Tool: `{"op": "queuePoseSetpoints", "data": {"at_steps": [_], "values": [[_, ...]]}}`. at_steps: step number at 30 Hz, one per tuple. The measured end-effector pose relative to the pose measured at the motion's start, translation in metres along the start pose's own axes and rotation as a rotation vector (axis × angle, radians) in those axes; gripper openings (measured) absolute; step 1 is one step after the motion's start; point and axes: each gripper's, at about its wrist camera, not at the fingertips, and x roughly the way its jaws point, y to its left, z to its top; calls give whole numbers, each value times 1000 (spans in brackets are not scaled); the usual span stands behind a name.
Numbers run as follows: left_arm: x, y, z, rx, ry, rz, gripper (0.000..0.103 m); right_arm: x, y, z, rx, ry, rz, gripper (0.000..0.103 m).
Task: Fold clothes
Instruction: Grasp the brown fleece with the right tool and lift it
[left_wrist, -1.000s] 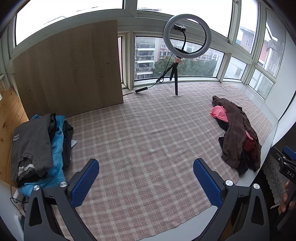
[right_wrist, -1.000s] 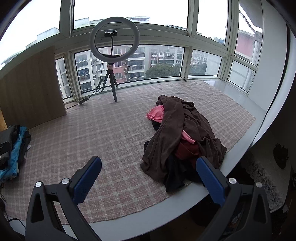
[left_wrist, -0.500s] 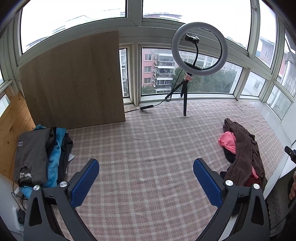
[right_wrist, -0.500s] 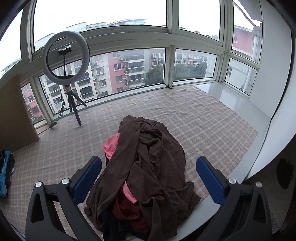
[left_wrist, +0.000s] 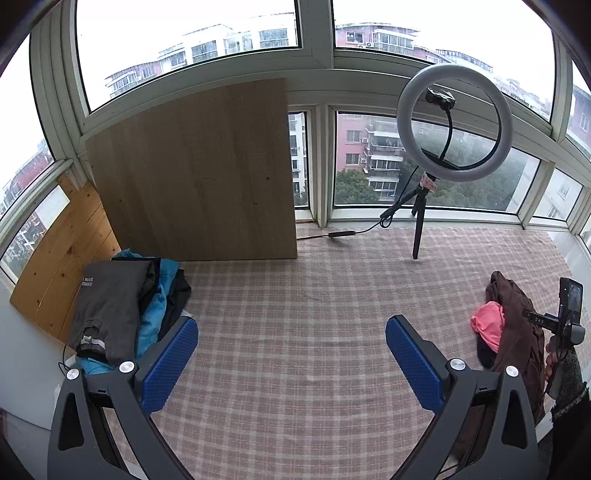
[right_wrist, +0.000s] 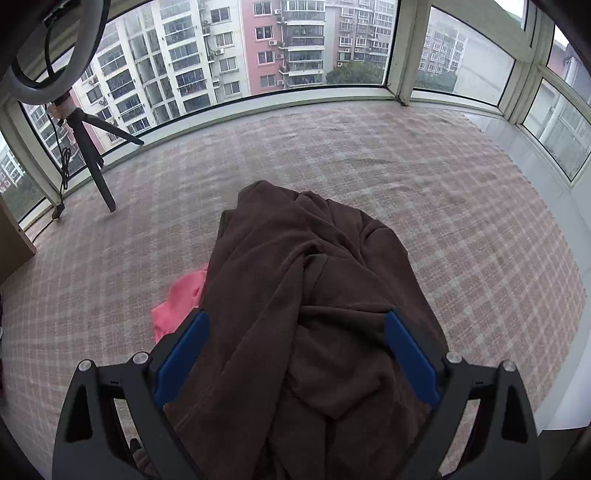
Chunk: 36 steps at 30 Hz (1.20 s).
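Observation:
A crumpled brown garment (right_wrist: 314, 295) tops a heap of unfolded clothes on the plaid cloth (right_wrist: 351, 155), with a pink garment (right_wrist: 181, 295) poking out at its left. My right gripper (right_wrist: 295, 339) hangs open right over this heap, its blue pads either side of the brown fabric. In the left wrist view the same brown garment (left_wrist: 517, 325) and pink garment (left_wrist: 489, 323) lie at the right. My left gripper (left_wrist: 291, 354) is open above bare plaid cloth (left_wrist: 295, 314). A stack of folded clothes (left_wrist: 118, 310), grey on top of blue, lies at the left.
A ring light on a tripod (left_wrist: 454, 122) stands at the back by the windows, its cable running left. A wooden board (left_wrist: 195, 177) leans against the window behind the folded stack. The other hand-held gripper and a hand (left_wrist: 565, 332) show at the right edge.
The right gripper has moved in close over the brown heap, which now fills its view. The left gripper has tilted up and swung left, showing more window and board.

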Motion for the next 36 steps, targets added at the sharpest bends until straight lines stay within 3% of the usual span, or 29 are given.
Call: {"op": "queuePoseSetpoints", "data": {"at_steps": [1, 2, 4, 6, 9, 13, 15, 17, 21, 23, 26, 28, 30, 31, 33, 36], "values": [[1, 4, 1, -6, 2, 11, 102, 9, 4, -1, -21, 8, -2, 94], [2, 8, 4, -11, 1, 21, 102, 13, 6, -4, -42, 1, -3, 81], [5, 15, 9, -17, -6, 38, 102, 11, 9, -10, -75, -32, 3, 69], [7, 21, 14, -19, -17, 47, 102, 8, 8, -15, -85, -60, 22, 50], [11, 27, 22, -18, -35, 39, 102, -5, -15, -14, 31, -63, 128, 34], [18, 34, 34, -21, -52, 14, 102, -24, -42, -10, 178, -30, 252, 21], [24, 38, 38, -30, -53, -3, 102, -38, -49, -9, 226, -39, 314, 6], [27, 40, 38, -31, -52, -24, 102, -54, -52, -8, 260, -63, 382, 5], [33, 42, 33, -17, -45, -55, 102, -65, -39, -7, 184, -76, 223, 6], [35, 43, 29, -1, -38, -60, 102, -62, -33, -11, 177, -62, 229, 5], [37, 48, 23, 6, -34, -67, 102, -49, -24, -12, 122, -38, 119, 6], [40, 53, 18, 9, -25, -73, 102, -33, -22, -11, 114, 18, 66, 11], [44, 57, 14, 10, -14, -71, 102, -22, -24, -9, 129, 51, 49, 31], [47, 60, 13, 7, -6, -69, 102, -18, -24, -7, 135, 47, 43, 33], [52, 65, 10, 2, 9, -64, 102, -10, -26, -4, 139, 37, 85, 30], [57, 73, 6, -14, 23, -65, 102, -16, -37, -3, 230, 35, 177, 10]]}}
